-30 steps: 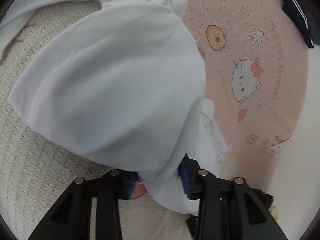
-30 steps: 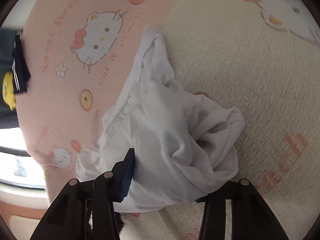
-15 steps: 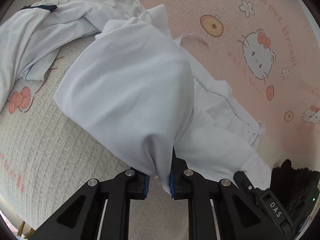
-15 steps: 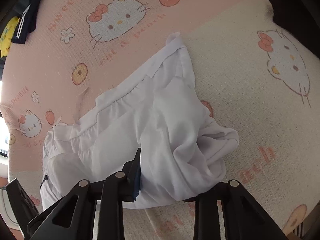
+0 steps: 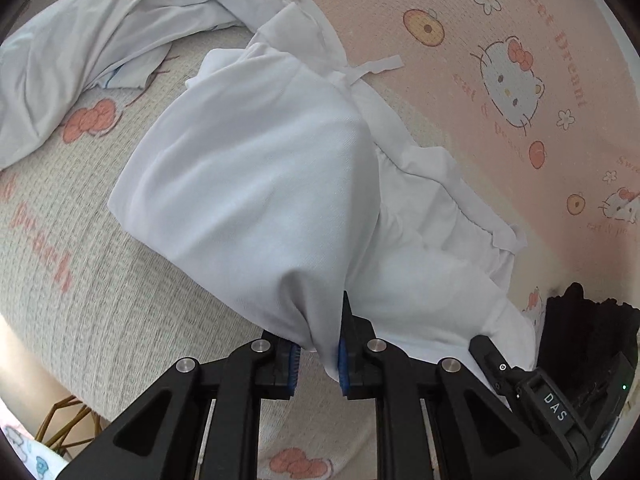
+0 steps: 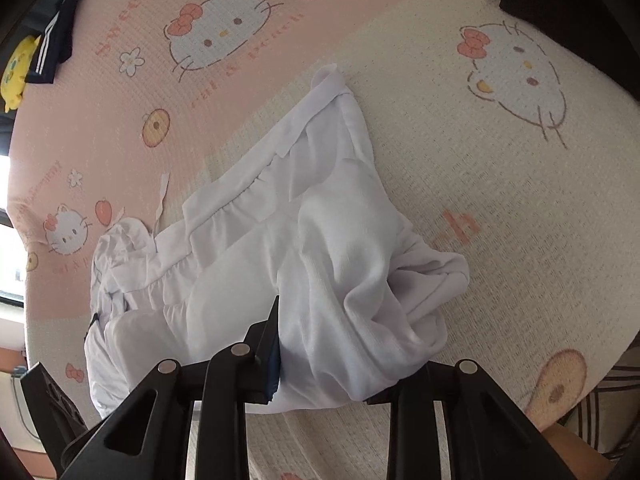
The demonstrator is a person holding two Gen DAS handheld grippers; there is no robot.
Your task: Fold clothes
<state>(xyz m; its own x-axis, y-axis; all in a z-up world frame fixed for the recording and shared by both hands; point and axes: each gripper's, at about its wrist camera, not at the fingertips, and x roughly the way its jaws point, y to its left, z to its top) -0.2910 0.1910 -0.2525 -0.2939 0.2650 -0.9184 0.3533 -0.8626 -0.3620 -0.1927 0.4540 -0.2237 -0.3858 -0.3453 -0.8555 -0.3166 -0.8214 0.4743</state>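
The garment (image 5: 256, 184) is lying bunched on the blanket (image 5: 460, 92) — one end pinched up between the left gripper (image 5: 316, 356), the other draping over the right gripper (image 6: 320, 364). Behind it another garment (image 5: 80, 40) is sprawling on the blanket, well apart from the dark clothing (image 6: 56, 52) at the blanket's far edge.

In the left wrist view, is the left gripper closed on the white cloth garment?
Yes, the left gripper pinches a fold of the white cloth garment between its blue pads.
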